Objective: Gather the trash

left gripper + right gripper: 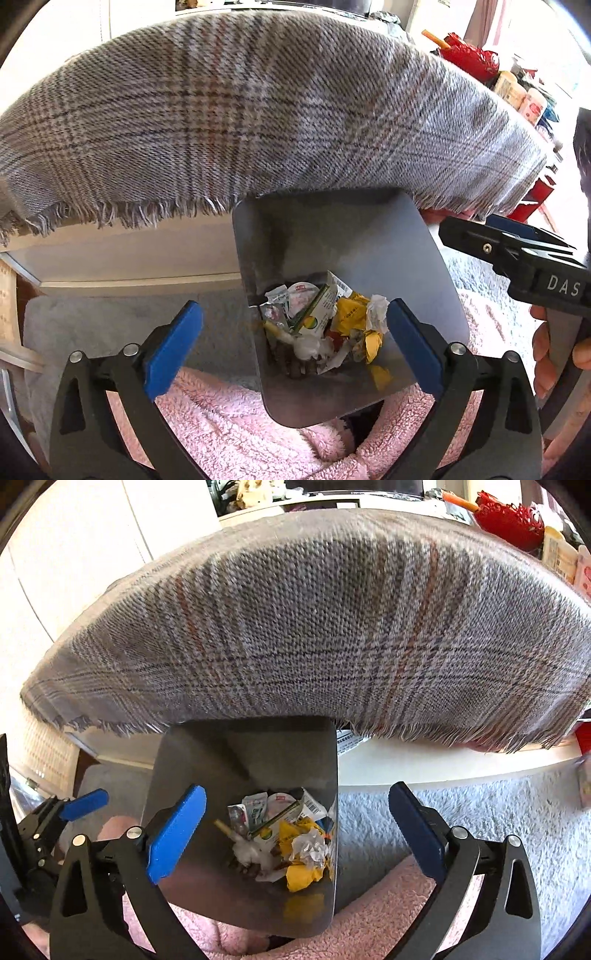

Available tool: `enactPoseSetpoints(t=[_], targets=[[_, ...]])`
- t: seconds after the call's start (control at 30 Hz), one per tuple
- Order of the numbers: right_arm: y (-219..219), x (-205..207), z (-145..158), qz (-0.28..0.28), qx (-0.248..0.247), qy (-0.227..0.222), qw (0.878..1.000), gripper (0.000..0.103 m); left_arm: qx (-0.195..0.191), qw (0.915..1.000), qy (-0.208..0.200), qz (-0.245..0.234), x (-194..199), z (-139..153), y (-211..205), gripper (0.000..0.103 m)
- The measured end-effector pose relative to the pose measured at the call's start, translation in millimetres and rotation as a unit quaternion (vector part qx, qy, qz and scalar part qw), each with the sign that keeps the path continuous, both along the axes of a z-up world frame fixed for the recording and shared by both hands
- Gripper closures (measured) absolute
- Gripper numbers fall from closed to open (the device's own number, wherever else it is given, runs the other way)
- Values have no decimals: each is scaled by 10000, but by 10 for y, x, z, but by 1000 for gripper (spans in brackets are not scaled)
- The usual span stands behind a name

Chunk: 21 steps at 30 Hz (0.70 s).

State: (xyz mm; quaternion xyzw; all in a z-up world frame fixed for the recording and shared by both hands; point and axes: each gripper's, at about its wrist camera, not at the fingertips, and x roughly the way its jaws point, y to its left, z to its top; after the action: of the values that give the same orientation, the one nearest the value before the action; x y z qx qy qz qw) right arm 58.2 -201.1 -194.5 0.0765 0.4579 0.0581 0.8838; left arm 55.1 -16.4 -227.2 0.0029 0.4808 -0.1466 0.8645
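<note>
A plaid fringed cloth (240,110) drapes a white table above grey carpet (461,812). The left gripper (295,336) and right gripper (297,830) both gape, empty, over a grey bin (369,236) of crumpled trash (332,325). Only the left view shows fingers (543,350) holding the right gripper.

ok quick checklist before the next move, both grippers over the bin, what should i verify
1. Left gripper empty: ok, blue pads wide apart, nothing between them.
2. Right gripper empty: ok, also open and holding nothing.
3. Grey metal trash bin reachable: ok, its mouth is open below both grippers.
4. Trash inside the bin: ok, crumpled yellow wrapper, white crumpled paper and other scraps lie at the bottom.
5. More trash left to collect: cannot tell, the grey plaid fringed cloth on the table shows none, but its far side is out of view.
6. Grippers apart from each other: ok, a clear gap between them.
</note>
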Motion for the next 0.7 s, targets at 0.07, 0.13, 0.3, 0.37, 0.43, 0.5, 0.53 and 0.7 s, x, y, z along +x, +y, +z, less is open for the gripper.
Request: enactPoseSetpoints(t=[0.07,0.13,0.3,0.37,0.43,0.5,0.53,0.7], targets=[[4,-15,42,2,-11,-41,10000,3,-38,10000,-23,31,-11,44,27,8],[14,-40,104,-2,-40,-118,9999,3,-72,10000,-46,50,-30,96,62,8],[11,-127,326,-68,-134,-435,9989,3,-189,9995,-230,131,-94,304,120,8],[2,-159,421,-65,-188,-590,9981,3,-198,9990,-352,207,-128,417,139,8],[-1,-187,507,-117,-298,-719,9969,3,-241,9978,-551,270,-162,567,168,8],[-29,-227,631,-232,-364,-900,9950,3,-292,9961,-775,306,-208,750,196,8],[-55,-245,702,-313,-355,-993,9939,3,-311,9949,-899,329,-232,846,208,8],[-148,-340,1043,-543,-570,-1432,9866,3,-350,9886,-1423,343,-350,1274,214,8]])
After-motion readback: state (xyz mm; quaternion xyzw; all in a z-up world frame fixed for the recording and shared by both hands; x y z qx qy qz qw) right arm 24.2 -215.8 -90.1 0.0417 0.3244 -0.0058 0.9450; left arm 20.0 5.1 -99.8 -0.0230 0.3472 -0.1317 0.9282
